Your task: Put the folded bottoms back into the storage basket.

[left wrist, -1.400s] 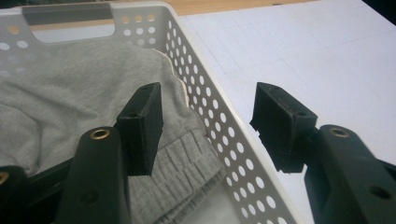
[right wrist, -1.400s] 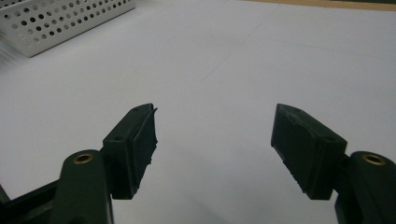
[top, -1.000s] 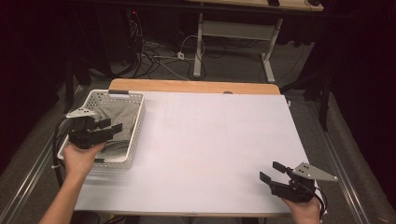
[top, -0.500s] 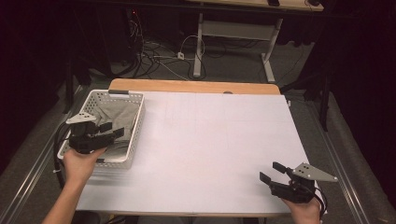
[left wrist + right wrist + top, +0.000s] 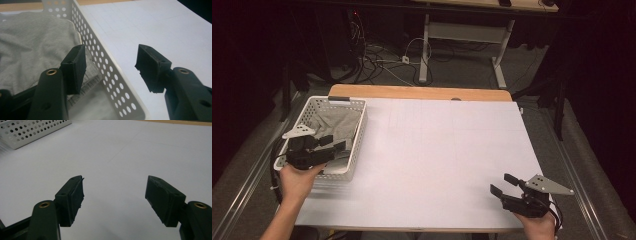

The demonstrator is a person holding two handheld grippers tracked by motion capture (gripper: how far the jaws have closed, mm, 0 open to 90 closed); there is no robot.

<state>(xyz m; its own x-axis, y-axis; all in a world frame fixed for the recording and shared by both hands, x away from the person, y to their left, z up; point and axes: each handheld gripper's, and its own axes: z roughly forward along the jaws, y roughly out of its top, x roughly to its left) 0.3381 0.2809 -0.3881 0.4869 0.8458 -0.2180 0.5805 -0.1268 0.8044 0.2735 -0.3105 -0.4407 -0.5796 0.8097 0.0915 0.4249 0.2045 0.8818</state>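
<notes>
Straddling the basket (image 5: 110, 72) wall, left gripper (image 5: 111, 62) gapes empty (cloth (image 5: 32, 42) partly cut off); right gripper (image 5: 115, 195) wide.

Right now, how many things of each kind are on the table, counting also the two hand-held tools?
White perforated plastic basket: 1
Grey crumpled cloth inside the basket: 1
White paper sheet covering the tabletop: 1
Black two-jaw grippers, left gripper over the basket and right gripper near the table's front edge, both with jaws open and empty: 2
Total: 5
</notes>
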